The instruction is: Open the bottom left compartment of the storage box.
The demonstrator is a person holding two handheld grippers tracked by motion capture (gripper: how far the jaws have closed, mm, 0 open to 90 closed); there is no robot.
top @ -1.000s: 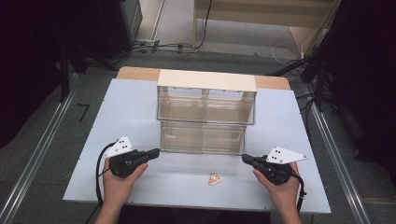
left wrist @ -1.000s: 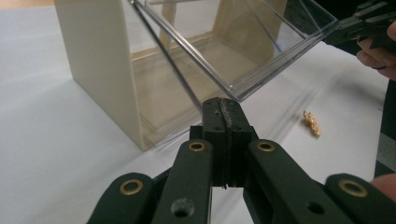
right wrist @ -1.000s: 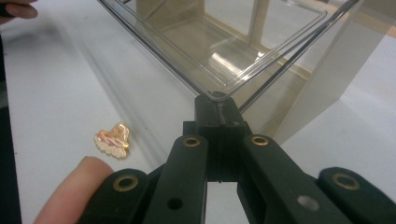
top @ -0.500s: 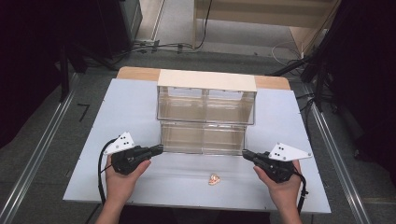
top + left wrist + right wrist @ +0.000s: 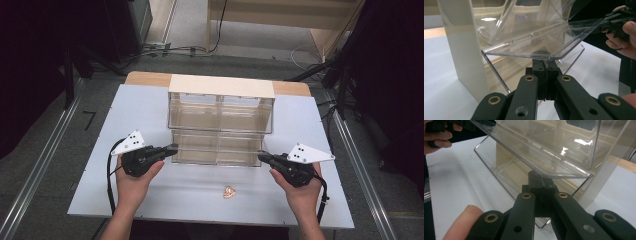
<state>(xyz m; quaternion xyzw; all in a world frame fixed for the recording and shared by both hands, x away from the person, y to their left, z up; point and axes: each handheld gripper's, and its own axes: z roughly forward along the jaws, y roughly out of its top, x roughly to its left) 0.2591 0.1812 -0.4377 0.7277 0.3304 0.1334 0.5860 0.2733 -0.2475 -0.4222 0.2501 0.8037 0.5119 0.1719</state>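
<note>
Jaws of both grippers are clenched, tips touching the clear drawer [image 5: 218,148] front's lower corners.

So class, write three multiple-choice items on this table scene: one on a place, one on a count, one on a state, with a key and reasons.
1. Where does the small pinkish object lie?
A. on the table in front of the clear drawer unit
B. inside a top drawer
C. in the left gripper

2. How many grippers are at the clear drawer unit?
A. one
B. two
C. three

3. How do the left gripper's jaws stand?
A. wide apart
B. shut together
C. around a cup

Key: 1 A, it rests on the table between the hands. 2 B, the left gripper and right gripper meet its lower corners. 3 B, the left gripper view shows them pressed together.
</note>
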